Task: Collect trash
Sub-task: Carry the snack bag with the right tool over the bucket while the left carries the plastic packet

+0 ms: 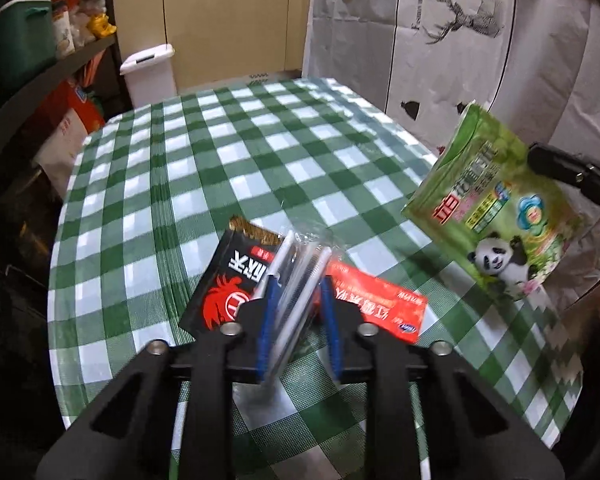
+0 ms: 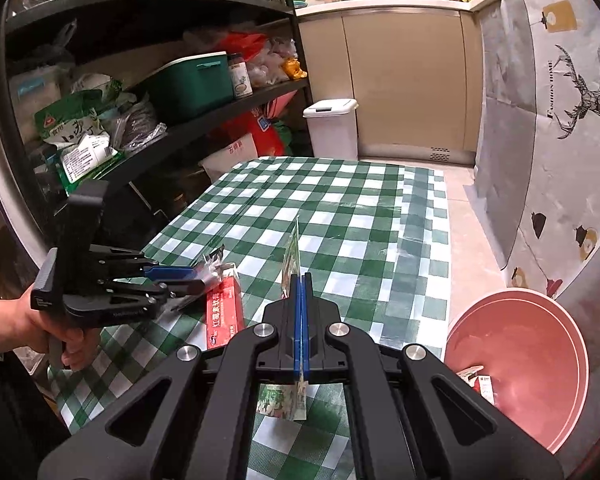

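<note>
The left gripper (image 1: 296,284) is partly closed, clenching one crinkly clear plastic wrapper (image 1: 300,276) just above the green-and-white checked surface (image 1: 236,152). The right gripper (image 2: 301,280) is pressed fully closed on one green panda-print snack bag (image 1: 496,216), lifted clear of the surface. Two flat packets lie under the left gripper, one black (image 1: 228,280) and one red (image 1: 380,300); one pink round plastic basin (image 2: 540,360) sits beside the surface with scraps inside.

Evenly lit indoors, moderately bright — no hard shadows. Soft glare on the glossy checked tablecloth (image 1: 228,152) far end. Motion-blurred around the clear wrapper (image 1: 300,280) and green panda pouch (image 1: 496,208). Strongly fisheye-bent, vignetted black at the corners — shelving (image 2: 148,80) dim.
</note>
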A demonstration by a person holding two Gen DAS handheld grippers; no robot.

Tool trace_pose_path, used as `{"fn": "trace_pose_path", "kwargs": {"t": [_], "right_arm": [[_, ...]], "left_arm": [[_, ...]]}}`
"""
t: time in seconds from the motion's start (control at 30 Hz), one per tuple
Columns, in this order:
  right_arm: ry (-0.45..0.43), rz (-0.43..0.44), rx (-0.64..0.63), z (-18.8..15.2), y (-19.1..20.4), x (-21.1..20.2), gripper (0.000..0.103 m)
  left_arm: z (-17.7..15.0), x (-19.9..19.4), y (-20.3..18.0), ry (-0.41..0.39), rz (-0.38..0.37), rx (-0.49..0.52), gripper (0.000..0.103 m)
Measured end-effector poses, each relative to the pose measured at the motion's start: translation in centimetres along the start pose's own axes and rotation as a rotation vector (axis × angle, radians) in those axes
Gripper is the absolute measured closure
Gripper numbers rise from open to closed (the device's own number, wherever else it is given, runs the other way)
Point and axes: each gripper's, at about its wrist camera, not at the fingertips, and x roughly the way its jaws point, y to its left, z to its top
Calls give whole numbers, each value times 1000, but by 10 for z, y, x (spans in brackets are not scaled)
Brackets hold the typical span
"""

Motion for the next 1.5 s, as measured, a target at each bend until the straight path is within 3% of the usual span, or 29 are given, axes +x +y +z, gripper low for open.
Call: {"fn": "trace_pose_path", "kwargs": {"t": [0.07,0.67,1.5], "right_arm": [[-5,-5,3,1,-1,-3,102],[-90,-100,42,1,-15,-43,102],[-205,-247,122,9,-53,-77,102]], "left_arm": [[1,-5,-2,-9,-11,-4,101],[26,-61,-50,-188,94,-16,102],[52,-60,-106,-251,47,-7,102]]}}
